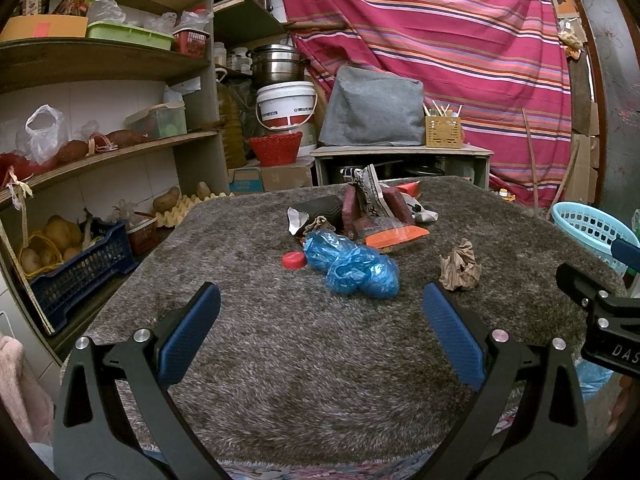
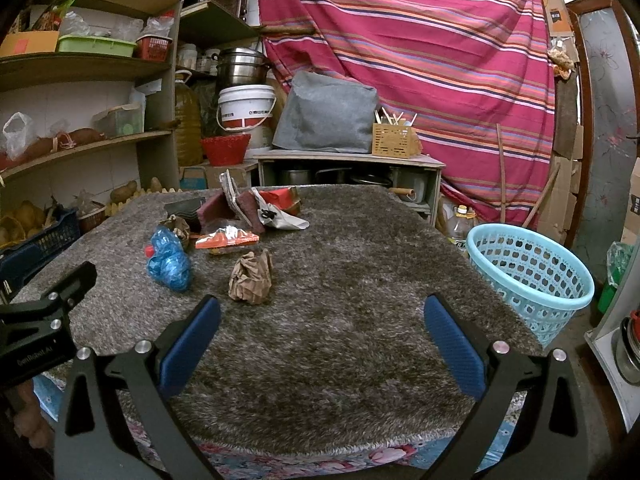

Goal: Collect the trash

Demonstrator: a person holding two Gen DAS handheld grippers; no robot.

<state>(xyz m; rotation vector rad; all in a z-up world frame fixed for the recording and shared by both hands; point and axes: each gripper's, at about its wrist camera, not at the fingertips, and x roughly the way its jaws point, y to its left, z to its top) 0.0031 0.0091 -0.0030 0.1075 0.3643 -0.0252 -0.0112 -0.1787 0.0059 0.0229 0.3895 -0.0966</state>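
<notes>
Blue crumpled bag [image 1: 352,268] lies beside brown paper wad [image 2: 251,278] on shaggy rug [image 2: 360,280].

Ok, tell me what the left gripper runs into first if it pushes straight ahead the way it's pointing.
Probably the crumpled blue plastic bag. The left gripper is open and empty over the shaggy grey rug, and the bag lies nearly centred ahead of its fingers. Depth is unclear; angled low, it would brush the rug first.

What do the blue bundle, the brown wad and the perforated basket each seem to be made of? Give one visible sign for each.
Blue bundle: thin plastic film, seemingly; glossy, translucent, finely wrinkled.
Brown wad: paper, probably kraft; matte, with sharp crumple creases.
Basket: moulded rigid plastic, pale turquoise, smooth, with regular cut-out holes and a rolled rim.
</notes>
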